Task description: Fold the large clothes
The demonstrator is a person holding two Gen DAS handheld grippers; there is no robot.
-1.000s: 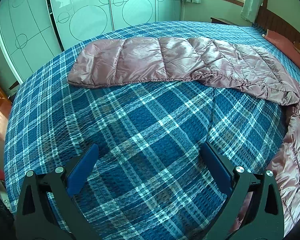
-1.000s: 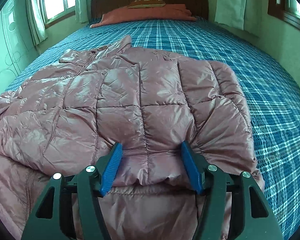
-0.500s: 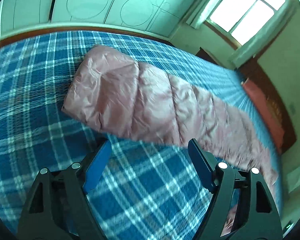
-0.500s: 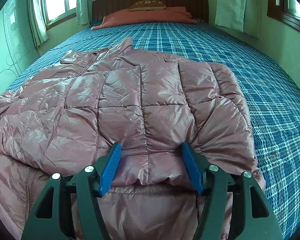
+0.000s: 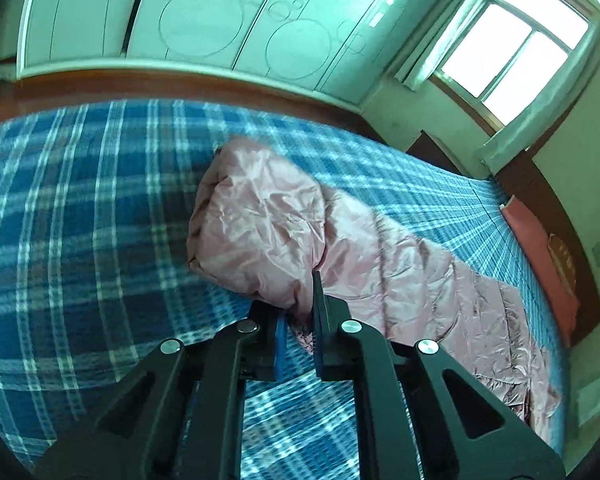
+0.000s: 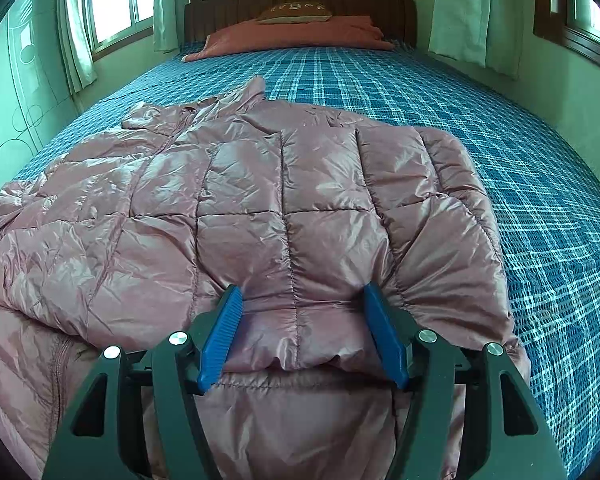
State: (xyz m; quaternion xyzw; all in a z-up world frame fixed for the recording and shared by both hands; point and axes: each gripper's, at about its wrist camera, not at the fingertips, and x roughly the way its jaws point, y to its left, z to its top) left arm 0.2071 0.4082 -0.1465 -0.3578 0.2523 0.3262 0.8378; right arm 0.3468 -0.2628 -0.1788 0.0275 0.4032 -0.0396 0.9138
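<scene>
1. Bed (image 6: 440,92): broad mattress under a blue-and-white plaid cover with a waffle-like woven texture, filling most of both views; dark wooden headboard (image 6: 300,2) at the far end.
2. Wardrobe (image 5: 220,20): pale glossy doors with thin etched circles, standing along one side of the bed in the left wrist view.
3. Jacket (image 6: 260,200): dusty-pink puffer, shiny crinkled shell, stitched into puffy rectangular quilted panels. It lies flat on the bed with one side folded over the body; collar toward the headboard, gathered hem nearest the right wrist camera.
4. Sleeve (image 5: 268,232) of the jacket: a long padded tube stretched out across the plaid cover, cuff end rounded and creased (motion blur softens the detail).
5. Pillow (image 6: 292,34): flat, salmon-coloured, lying against the headboard, with a smaller brown cushion (image 6: 296,12) on top.
6. Right gripper (image 6: 302,328): black frame, ribbed blue pads. Jaws stand moderately wide, straddling the folded hem panel, with the fabric bulging between them; whether the pads actually press on it I cannot tell.
7. Left gripper (image 5: 298,312): same build. Jaws have just been closing and are now narrow, pinched on a thin fold of the sleeve near its cuff.
</scene>
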